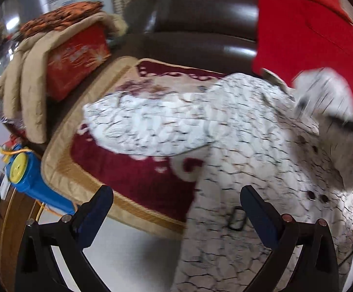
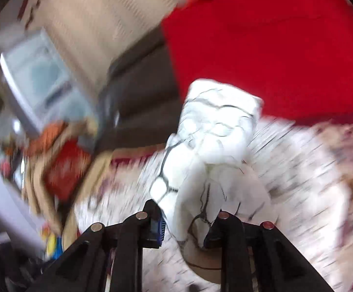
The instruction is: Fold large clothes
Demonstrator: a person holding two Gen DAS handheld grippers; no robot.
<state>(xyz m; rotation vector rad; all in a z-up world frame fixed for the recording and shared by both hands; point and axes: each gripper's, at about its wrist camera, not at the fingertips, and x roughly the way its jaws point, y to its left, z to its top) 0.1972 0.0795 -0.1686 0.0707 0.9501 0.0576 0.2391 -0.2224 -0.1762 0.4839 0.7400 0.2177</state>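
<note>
White coat [image 1: 237, 146] barely begun: right claw [image 2: 185, 228] pinches its sleeve [image 2: 213, 150] ahead, left claw [image 1: 176, 209] wide, empty, body unfolded

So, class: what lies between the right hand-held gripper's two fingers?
A bunched fold of the white coat, pinched by the right hand-held gripper, seen in the right wrist view.

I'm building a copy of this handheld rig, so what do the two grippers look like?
Both match: the left gripper and the right gripper have black angular plastic fingers with open triangular cut-outs, blue pads on the inner faces, and round metal pins at the linkage joints, silvery on one side, reddish on the other. No cables, markings or sleeves can be made out.
</note>
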